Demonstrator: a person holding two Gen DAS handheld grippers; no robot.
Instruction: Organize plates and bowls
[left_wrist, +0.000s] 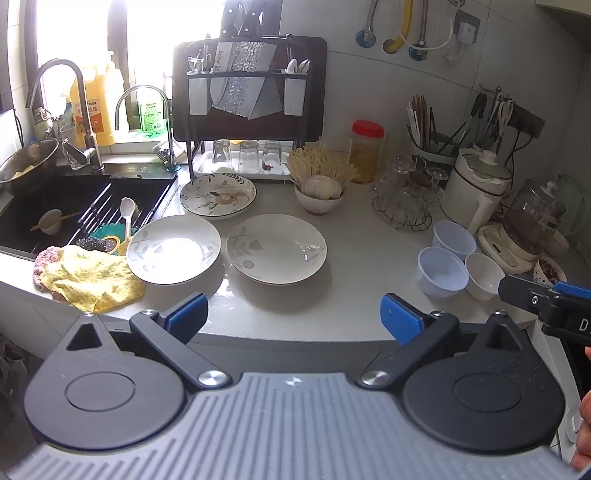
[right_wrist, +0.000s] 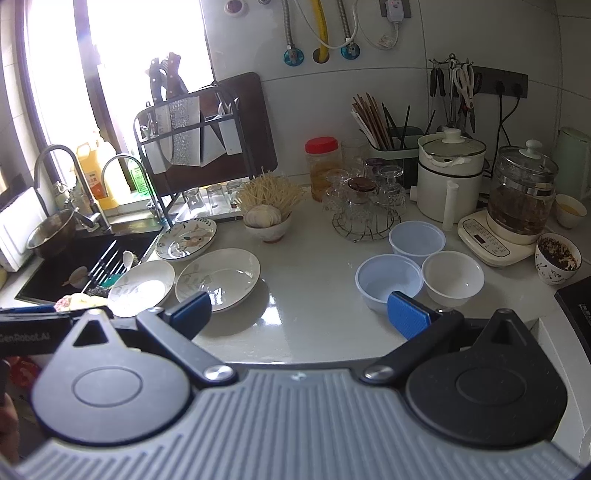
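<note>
Both claws hang back at the near edge of the worktop (left_wrist: 351, 236), and neither holds anything: the left claw (left_wrist: 293, 319) stands wide, its blue pads spread well apart over bare wet surface just short of the plates, and the right claw (right_wrist: 299, 312) is spread just as wide, one pad near the rim of a plate, the other over the edge of a plastic bowl. They sit level and point toward the far wall, side by side; the tip of the right one pokes into the left camera's view at the right. From where I stand nothing looks sorted yet. Just past the left claw lie two pale leaf-print plates, the left plate (left_wrist: 173, 249) with its edge close to a yellow cloth (left_wrist: 88, 280), the right plate (left_wrist: 277, 248) just beside it, rims near or touching, I cannot tell which. Farther back, by the sink (left_wrist: 74, 206), a flowered plate (left_wrist: 218, 195) appears to rest on another dish. Off to the right, well apart from the plates, three small bowls cluster together: the near plastic bowl (right_wrist: 388, 282), the far plastic bowl (right_wrist: 417, 240) and a white bowl (right_wrist: 452, 277). I'd judge the work at its very start, with all the stacking of plates and nesting of bowls left to do
</note>
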